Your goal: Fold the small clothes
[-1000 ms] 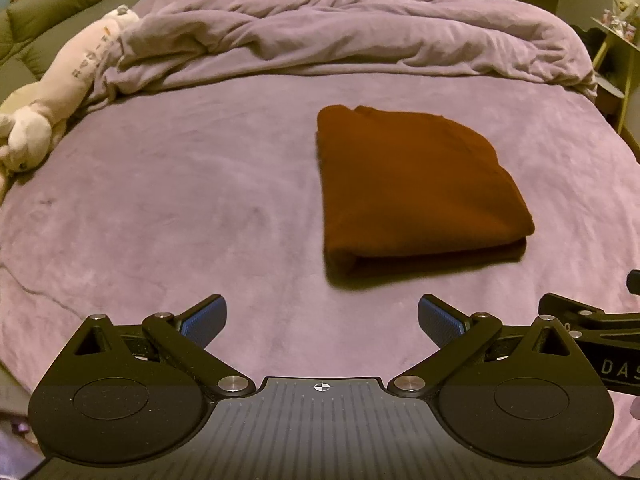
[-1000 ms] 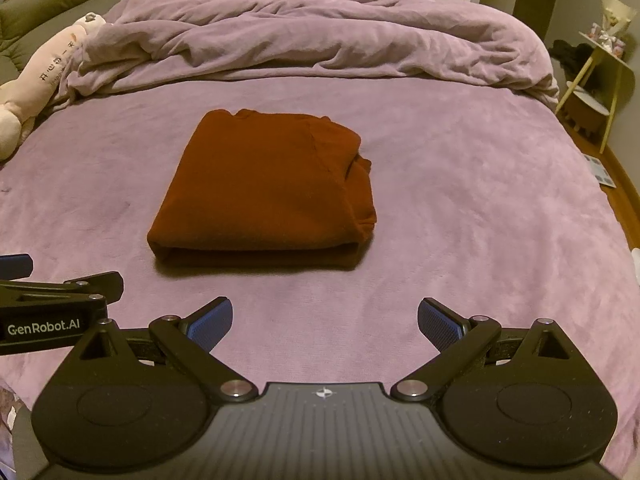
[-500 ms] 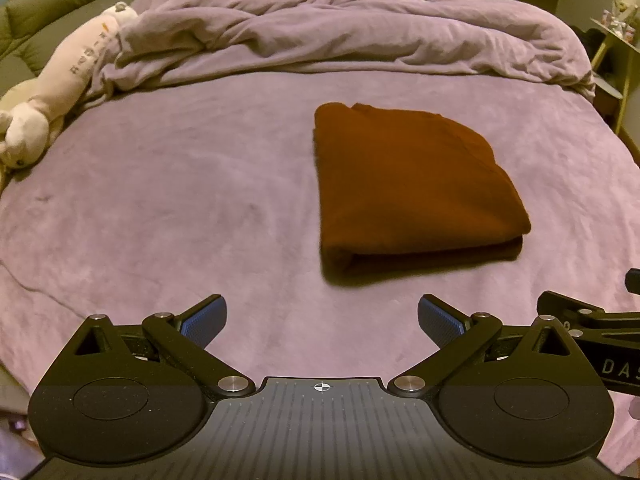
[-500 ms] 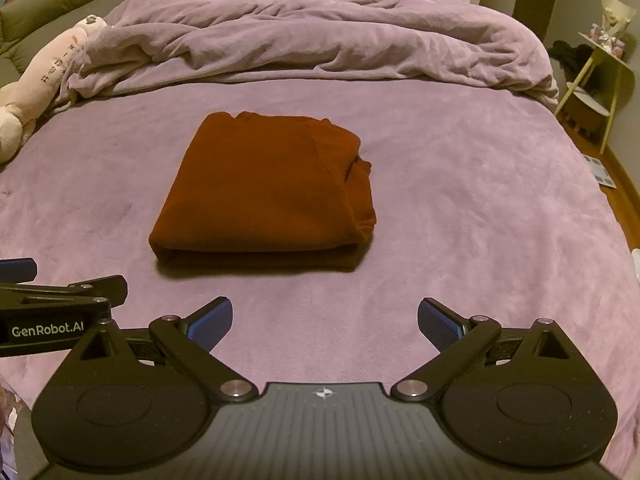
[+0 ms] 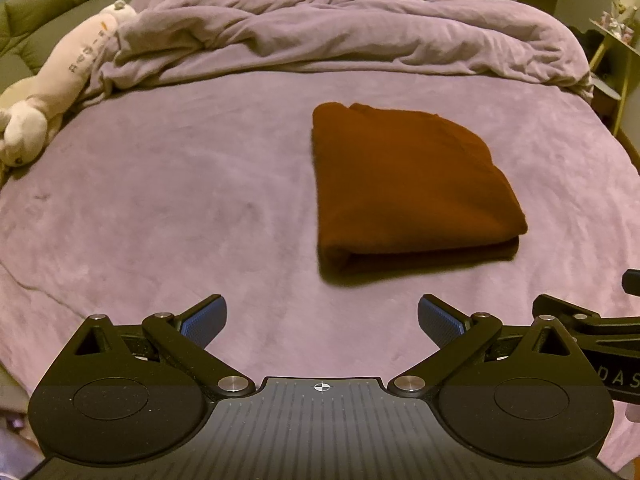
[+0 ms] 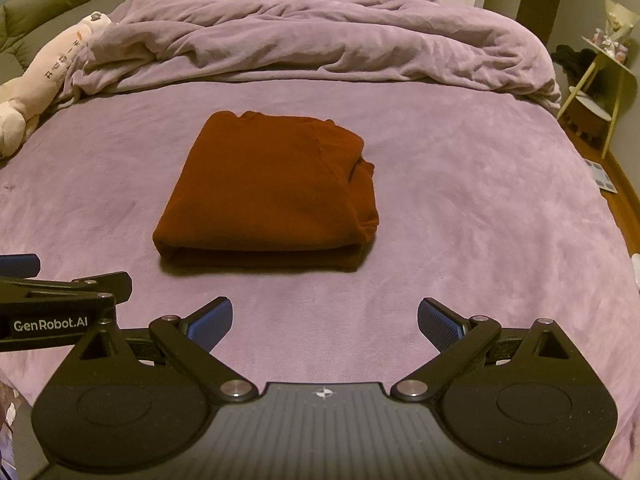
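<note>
"genrobot.ai" on left gripper (image 6: 24, 276)

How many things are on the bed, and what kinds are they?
Folded brown garment: 1
Plush toy: 1
Rumpled purple duvet: 1
Total: 3

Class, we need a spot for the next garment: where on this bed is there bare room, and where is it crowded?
Bare sheet lies left of the folded garment, bordered by the plush toy and duvet. More lies right of the garment in the right view, toward the bed edge, and in front by the open left gripper and right gripper. The far end, under the duvet, is crowded.
</note>
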A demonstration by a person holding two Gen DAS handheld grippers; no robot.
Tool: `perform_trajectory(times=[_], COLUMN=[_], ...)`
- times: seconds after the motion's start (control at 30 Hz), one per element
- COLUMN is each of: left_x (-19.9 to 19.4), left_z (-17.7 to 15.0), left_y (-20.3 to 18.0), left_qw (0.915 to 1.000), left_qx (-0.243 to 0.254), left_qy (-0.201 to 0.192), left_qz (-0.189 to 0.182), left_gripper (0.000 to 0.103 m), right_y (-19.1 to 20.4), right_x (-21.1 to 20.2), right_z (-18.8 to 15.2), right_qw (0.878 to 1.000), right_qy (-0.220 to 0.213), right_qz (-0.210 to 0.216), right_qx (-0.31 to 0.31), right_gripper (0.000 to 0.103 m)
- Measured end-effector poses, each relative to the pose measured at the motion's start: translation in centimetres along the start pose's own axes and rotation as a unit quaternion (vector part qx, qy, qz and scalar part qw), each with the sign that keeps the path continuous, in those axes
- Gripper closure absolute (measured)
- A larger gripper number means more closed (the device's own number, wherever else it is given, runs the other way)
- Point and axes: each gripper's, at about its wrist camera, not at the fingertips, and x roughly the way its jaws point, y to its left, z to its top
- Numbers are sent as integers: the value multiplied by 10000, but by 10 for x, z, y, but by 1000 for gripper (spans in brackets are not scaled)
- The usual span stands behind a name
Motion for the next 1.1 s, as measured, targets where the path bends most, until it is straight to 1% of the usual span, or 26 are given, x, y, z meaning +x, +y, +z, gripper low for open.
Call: perform_trajectory(times=[1.1], left_x=[1], left_z=[2], left_y=[0], left_qw=[10000], left_qx=[58], left_qy=[18], left_qz=[-7], left_gripper=[0], right_y=[1], right_x=[-2], right_z=[1], right_qw=[10000], right_qy=[-36], right_qz=[-31], right_qx=[1], right_gripper=[4])
